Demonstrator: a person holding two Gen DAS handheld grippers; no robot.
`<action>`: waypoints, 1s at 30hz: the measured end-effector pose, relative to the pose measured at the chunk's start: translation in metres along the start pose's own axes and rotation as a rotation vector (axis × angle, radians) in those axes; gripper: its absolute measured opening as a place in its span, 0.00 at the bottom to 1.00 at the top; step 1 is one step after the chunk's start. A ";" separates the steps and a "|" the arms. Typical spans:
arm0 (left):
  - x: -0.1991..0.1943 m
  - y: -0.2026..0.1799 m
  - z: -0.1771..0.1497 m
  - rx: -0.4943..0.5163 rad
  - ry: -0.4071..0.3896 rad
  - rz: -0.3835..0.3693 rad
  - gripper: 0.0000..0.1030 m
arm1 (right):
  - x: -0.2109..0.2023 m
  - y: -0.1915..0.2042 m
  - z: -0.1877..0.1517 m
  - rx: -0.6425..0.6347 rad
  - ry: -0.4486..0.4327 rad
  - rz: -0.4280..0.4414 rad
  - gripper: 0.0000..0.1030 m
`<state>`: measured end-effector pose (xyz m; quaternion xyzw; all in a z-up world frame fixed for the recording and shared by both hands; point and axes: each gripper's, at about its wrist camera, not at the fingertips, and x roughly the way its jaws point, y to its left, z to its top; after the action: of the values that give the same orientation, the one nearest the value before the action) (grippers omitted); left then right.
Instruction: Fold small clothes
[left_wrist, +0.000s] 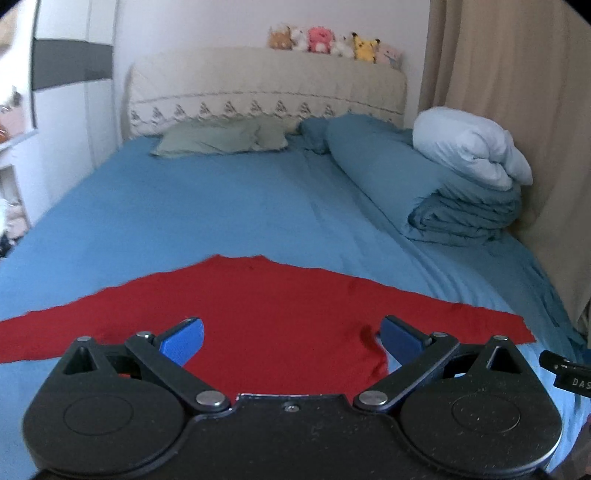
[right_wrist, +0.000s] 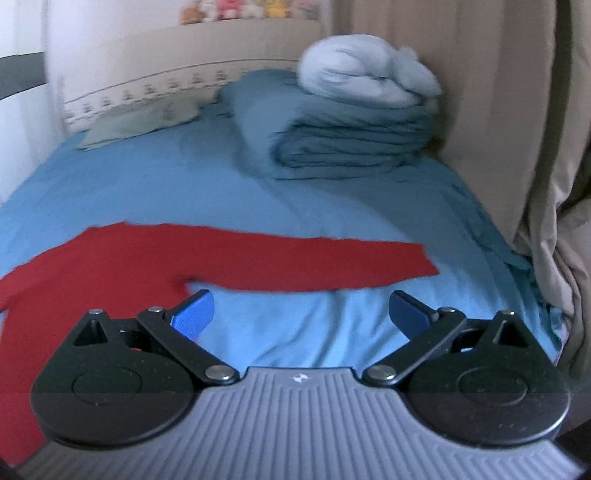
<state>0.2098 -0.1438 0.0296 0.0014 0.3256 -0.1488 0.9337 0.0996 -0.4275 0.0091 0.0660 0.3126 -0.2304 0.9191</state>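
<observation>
Blue sheet covers a wide bed, and at the far end stands a beige headboard with a row of plush toys on top. On the far right a folded blue duvet carries a pale pillow. Near the front lies a red garment, spread flat, its sleeve reaching to the right. Both claws are spread wide and hold nothing: the left gripper is above the red cloth, the right gripper above bare sheet just beside the sleeve.
</observation>
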 end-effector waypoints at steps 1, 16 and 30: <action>0.017 -0.004 0.003 0.001 0.016 -0.006 1.00 | 0.020 -0.011 0.002 0.012 -0.002 -0.018 1.00; 0.258 -0.065 0.001 0.110 0.240 -0.081 0.99 | 0.244 -0.144 -0.032 0.286 0.041 -0.136 0.95; 0.326 -0.078 -0.016 0.150 0.305 0.019 1.00 | 0.272 -0.171 -0.029 0.516 -0.053 -0.118 0.23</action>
<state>0.4201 -0.3072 -0.1741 0.0969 0.4514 -0.1621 0.8721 0.1945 -0.6751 -0.1746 0.2736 0.2226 -0.3572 0.8649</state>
